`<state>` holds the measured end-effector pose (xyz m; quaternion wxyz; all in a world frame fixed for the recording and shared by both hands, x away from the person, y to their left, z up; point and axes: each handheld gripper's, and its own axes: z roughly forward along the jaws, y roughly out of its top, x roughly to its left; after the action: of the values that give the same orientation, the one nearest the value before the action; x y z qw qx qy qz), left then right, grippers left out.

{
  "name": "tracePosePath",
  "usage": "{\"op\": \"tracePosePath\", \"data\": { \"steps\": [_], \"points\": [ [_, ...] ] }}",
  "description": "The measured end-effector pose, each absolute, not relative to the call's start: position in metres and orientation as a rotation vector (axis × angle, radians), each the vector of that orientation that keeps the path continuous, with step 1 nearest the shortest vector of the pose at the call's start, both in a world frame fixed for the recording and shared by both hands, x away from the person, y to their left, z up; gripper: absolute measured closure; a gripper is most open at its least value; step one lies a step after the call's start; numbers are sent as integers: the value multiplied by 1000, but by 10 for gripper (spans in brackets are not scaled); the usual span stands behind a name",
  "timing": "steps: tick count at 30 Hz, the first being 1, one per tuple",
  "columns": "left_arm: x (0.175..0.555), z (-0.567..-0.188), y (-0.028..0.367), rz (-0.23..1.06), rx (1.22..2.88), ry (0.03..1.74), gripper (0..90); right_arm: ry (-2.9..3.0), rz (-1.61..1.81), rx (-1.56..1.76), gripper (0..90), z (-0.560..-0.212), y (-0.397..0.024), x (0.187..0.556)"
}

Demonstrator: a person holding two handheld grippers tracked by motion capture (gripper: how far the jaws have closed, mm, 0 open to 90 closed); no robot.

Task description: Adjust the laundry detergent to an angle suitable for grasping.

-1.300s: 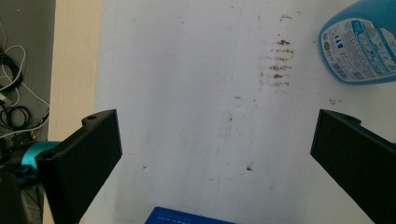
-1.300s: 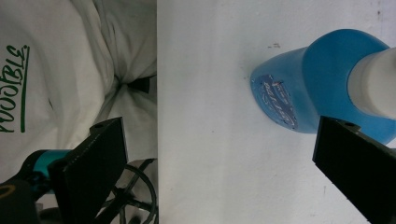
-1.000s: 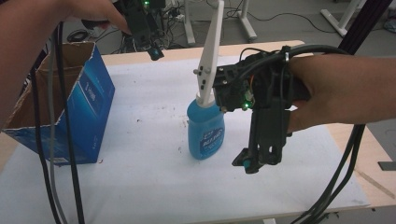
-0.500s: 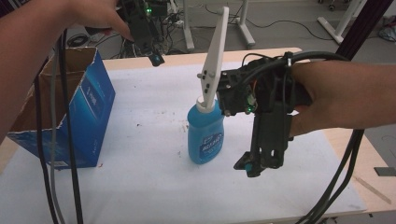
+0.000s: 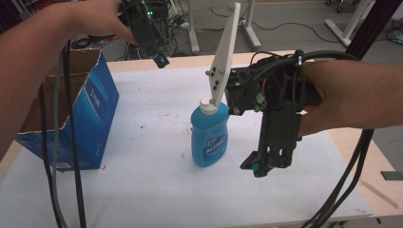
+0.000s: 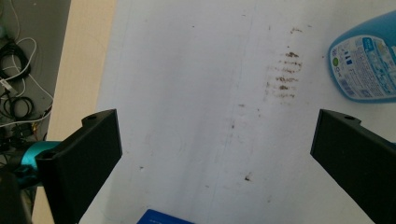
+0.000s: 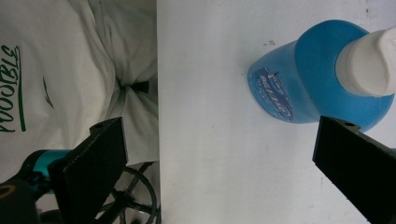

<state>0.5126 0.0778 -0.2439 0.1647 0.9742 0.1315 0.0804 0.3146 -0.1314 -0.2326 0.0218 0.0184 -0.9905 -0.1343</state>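
An open blue cardboard box (image 5: 78, 118) stands at the left of the stained white table sheet (image 5: 152, 142); cables (image 6: 14, 88) lie beyond.

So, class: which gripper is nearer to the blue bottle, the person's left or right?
The right gripper hangs just beside the blue bottle, jaws open and pointing down. The left gripper is held high over the table's far edge, well away.

Bottle (image 5: 209, 135): glossy blue plastic, paper label. Box (image 5: 81, 123): glossy printed cardboard. Table cover (image 5: 157, 118): matt white, stained.
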Motion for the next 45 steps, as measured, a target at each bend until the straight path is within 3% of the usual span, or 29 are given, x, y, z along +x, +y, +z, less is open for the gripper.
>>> {"op": "tracePosePath", "data": {
  "steps": [7,12,25,31,45],
  "points": [
    [511,-254,94,274,2603,498,19,-3068,-432,49,22,-232,-135,318],
    [511,-260,105,336,2389,603,19,-3067,-445,48,23,-232,-136,321],
    [498,-278,119,480,1984,693,19,-3063,-428,44,22,-234,-136,324],
    [479,-297,121,540,1874,700,19,-3070,-421,43,23,-236,-147,328],
    [451,-328,127,513,1798,704,19,-3067,-390,-54,23,-250,-176,349]
  ]
}}
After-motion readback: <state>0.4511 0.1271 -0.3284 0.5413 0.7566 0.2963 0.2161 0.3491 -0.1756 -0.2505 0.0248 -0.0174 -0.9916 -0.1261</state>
